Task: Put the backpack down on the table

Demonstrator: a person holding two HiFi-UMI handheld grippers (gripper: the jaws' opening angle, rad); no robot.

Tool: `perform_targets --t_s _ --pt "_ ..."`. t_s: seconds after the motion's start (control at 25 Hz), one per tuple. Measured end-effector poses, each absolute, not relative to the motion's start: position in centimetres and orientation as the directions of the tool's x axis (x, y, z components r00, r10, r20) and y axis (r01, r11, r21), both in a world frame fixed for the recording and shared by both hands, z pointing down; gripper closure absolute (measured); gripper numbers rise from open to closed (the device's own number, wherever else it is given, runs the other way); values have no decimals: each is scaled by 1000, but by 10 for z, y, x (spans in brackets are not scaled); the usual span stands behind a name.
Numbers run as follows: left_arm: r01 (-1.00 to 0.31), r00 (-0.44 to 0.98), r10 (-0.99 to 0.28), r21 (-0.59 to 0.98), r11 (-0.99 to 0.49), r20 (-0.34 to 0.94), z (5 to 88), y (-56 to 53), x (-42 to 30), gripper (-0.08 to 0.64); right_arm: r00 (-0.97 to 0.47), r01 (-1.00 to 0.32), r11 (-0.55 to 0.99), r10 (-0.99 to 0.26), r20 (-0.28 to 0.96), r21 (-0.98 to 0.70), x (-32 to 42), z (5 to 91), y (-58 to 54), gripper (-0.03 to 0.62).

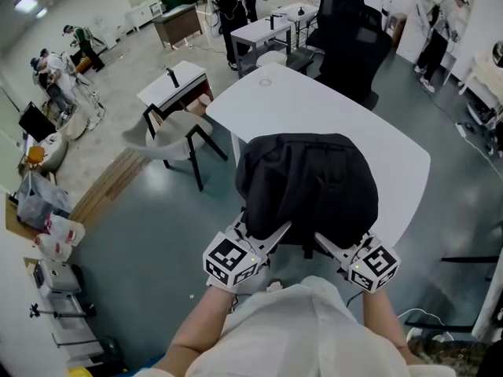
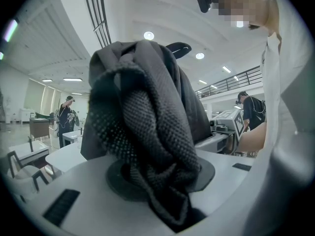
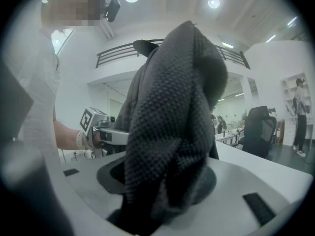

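Backpack [image 1: 308, 181] fabric is pinched in the left claw [image 1: 266, 236] and right claw [image 1: 328, 246]; I'd hold both level, lower it squarely onto the desk [image 1: 291, 100] just ahead, then release.

tips of left tongs [image 1: 273, 236] and right tongs [image 1: 328, 246] buried under backpack [image 1: 310, 181], table [image 1: 314, 104] near edge covered

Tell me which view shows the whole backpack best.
Head view: the whole backpack shows at the table's near edge. The gripper views show only a bunched fold of it, gripped by left claw and right claw.
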State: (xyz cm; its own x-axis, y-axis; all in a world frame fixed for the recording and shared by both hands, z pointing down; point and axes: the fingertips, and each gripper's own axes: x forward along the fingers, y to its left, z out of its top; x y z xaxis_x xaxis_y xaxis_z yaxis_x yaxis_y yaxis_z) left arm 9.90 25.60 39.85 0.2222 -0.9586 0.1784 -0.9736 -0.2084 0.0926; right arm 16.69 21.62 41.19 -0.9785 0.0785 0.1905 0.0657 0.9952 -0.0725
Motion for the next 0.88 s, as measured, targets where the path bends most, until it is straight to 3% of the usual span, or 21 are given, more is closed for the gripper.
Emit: perform_targets --t_s 0.36,0.88 --pt "-972 222 -960 119 -204 172 408 245 67 417 -972 73 995 88 219 -74 135 420 205 377" --pt "-971 226 -954 122 -204 199 408 147 -3 417 -973 74 991 97 211 -115 65 422 107 377"
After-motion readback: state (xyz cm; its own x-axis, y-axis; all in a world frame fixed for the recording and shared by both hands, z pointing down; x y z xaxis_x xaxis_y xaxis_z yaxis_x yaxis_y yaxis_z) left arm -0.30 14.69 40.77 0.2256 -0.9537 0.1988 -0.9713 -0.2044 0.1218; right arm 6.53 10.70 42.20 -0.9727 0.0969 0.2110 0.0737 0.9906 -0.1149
